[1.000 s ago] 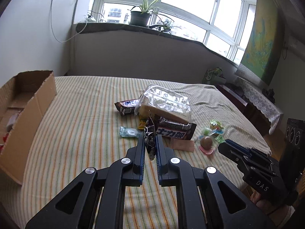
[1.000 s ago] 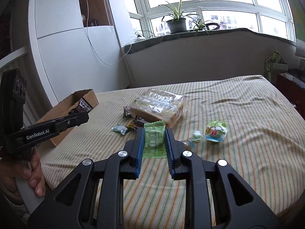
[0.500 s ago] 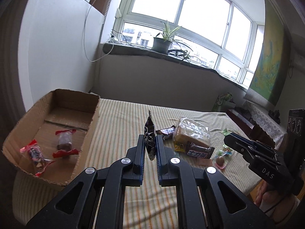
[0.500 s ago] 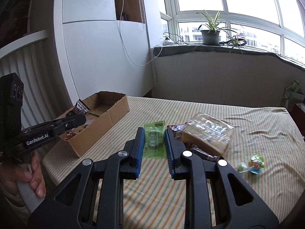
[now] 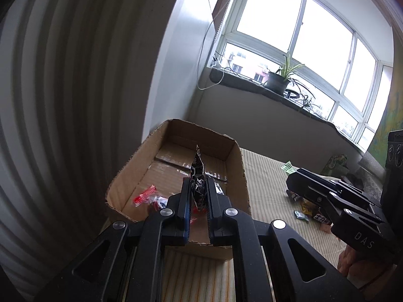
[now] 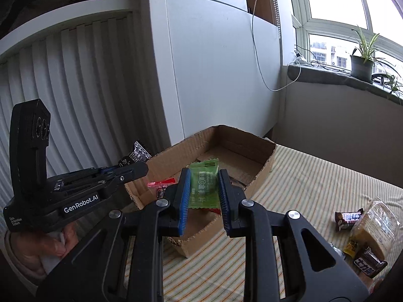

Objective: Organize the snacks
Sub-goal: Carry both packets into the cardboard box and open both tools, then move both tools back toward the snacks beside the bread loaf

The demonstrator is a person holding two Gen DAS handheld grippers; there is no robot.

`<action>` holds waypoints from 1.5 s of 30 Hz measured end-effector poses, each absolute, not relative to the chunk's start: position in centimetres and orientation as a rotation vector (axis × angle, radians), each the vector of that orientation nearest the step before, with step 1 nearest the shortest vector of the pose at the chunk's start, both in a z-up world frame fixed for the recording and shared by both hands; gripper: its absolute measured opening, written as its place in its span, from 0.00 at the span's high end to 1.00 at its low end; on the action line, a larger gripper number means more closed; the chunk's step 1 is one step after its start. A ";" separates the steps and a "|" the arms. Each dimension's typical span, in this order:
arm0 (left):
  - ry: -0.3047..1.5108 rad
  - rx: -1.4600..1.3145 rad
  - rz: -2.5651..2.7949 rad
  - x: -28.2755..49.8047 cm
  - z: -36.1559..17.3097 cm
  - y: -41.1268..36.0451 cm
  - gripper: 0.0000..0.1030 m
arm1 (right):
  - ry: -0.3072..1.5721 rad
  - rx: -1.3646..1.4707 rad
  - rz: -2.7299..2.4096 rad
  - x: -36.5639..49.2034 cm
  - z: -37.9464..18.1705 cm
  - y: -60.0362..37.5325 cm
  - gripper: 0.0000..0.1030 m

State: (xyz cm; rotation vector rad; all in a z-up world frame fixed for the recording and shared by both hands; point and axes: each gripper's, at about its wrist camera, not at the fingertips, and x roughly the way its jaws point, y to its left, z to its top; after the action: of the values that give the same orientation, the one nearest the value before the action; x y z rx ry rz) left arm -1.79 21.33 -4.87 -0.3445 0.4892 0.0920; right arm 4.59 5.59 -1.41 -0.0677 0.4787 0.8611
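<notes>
Both my grippers are carrying a snack each to the cardboard box (image 5: 234, 161).

The box is sitting at the edge of the striped bed (image 6: 327, 176), open side up so wrapped sweets can drop in; red-wrapped sweets (image 5: 144, 196) are already lying inside. My left gripper (image 5: 197, 196) is hovering over the box, jaws clamping the dark wrapper (image 5: 197, 173) edge-on, its tip poking up beyond them. My right gripper (image 6: 204, 191) is pinching the green packet (image 6: 204, 186) flat between its jaws, above the box's near wall. More snacks are waiting on the bed.
</notes>
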 end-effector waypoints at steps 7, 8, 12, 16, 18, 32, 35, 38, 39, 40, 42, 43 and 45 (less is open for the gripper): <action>0.491 -0.350 0.101 -0.5 -5.1 23.0 0.92 | 0.484 -0.073 0.882 6.5 -1.8 7.3 0.78; 0.496 -0.350 0.100 -0.3 -5.2 23.1 0.91 | 0.489 -0.074 0.886 6.9 -1.9 7.6 0.78; 0.520 -0.358 0.102 0.9 -6.1 23.5 0.91 | 0.509 -0.071 0.897 8.6 -2.8 9.1 0.78; 0.550 -0.367 0.112 1.9 -6.9 23.9 0.80 | 0.560 -0.072 0.859 10.3 -4.1 9.8 0.57; 0.551 -0.373 0.148 1.9 -7.1 24.2 0.44 | 0.533 -0.072 0.833 10.1 -4.2 9.0 0.55; 0.499 -0.397 0.214 -0.4 -5.5 25.0 0.34 | 0.461 -0.087 0.825 6.6 -3.0 7.3 0.32; 0.487 -0.381 0.219 -1.2 -4.8 24.6 0.34 | 0.459 -0.061 0.817 5.9 -2.7 6.4 0.32; 0.476 -0.366 0.221 -1.8 -4.1 23.9 0.33 | 0.444 -0.057 0.787 5.0 -2.7 4.8 0.26; 0.476 -0.359 0.221 -1.9 -3.9 23.5 0.32 | 0.442 -0.050 0.772 4.8 -2.8 4.0 0.17; 0.478 -0.350 0.220 -1.8 -3.8 23.1 0.31 | 0.439 -0.041 0.755 4.5 -2.9 3.1 0.12; 0.488 -0.328 0.213 -1.8 -3.5 22.0 0.30 | 0.438 -0.034 0.714 4.0 -3.4 1.0 0.08; 0.494 -0.318 0.207 -1.6 -3.4 21.3 0.29 | 0.442 -0.037 0.688 3.8 -3.7 -0.1 0.04; 0.502 -0.302 0.190 -1.4 -3.2 19.7 0.20 | 0.450 -0.041 0.634 3.6 -4.4 -2.4 0.00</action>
State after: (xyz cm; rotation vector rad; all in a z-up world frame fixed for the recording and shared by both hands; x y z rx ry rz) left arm -1.44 19.71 -3.20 -0.3016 0.5019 0.1895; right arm 3.56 -2.42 -4.42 -0.0411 0.4498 0.6337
